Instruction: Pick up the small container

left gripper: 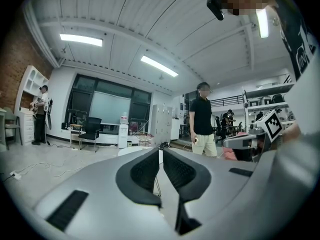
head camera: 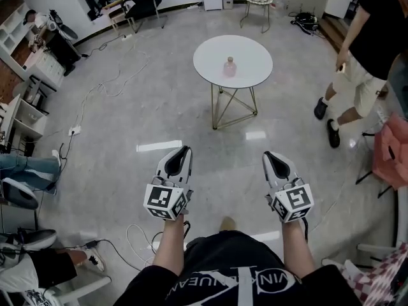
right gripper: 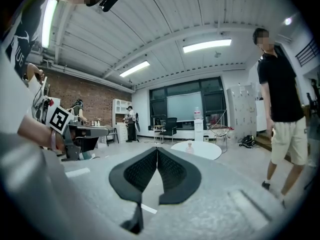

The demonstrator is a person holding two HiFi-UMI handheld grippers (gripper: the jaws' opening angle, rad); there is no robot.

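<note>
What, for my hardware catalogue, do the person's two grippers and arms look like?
The left gripper and right gripper match: pale grey shells, black textured fingers, each with a white cube of black square markers. Arms are bare below a black T-shirt with white print.
</note>
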